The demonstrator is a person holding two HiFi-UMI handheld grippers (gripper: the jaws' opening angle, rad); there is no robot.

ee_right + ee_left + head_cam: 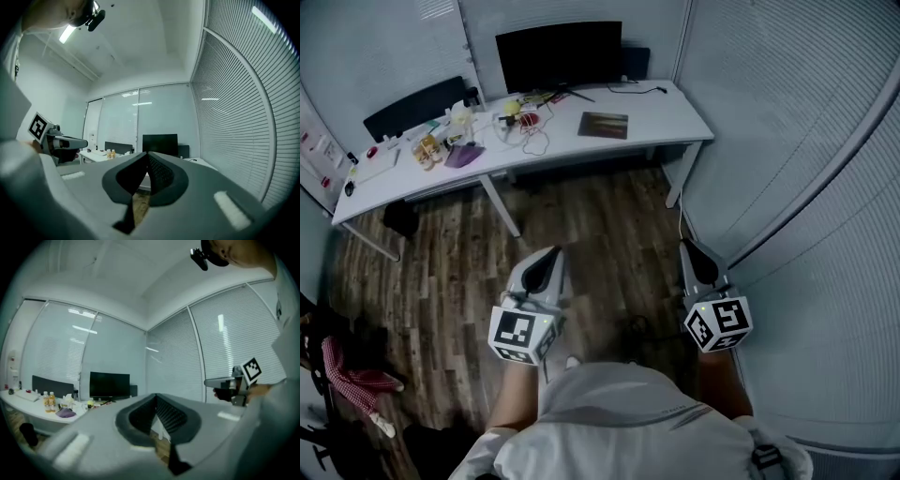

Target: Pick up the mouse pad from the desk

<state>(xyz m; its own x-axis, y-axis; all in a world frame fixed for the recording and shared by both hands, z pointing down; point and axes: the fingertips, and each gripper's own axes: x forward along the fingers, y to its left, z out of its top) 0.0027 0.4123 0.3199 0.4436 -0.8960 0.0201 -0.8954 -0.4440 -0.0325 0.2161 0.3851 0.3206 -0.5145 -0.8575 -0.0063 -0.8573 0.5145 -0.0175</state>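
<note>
The mouse pad [604, 125], a dark rectangle with a brownish print, lies flat on the right half of the white desk [675, 117], in front of the black monitor [559, 54]. My left gripper [549, 259] and right gripper [691, 251] are held level over the wooden floor, well short of the desk, both shut with nothing between the jaws. In the left gripper view my left gripper [156, 396] points toward the desk with the monitor [109, 385] far off. My right gripper [147, 154] likewise faces the distant monitor [160, 143].
Bottles [427, 148], a purple cloth [463, 156] and tangled cables [525, 120] crowd the desk's left and middle. A black chair back [414, 108] stands behind the desk. Blinds [806, 122] cover the curved wall on the right. A red cloth [352, 380] hangs at lower left.
</note>
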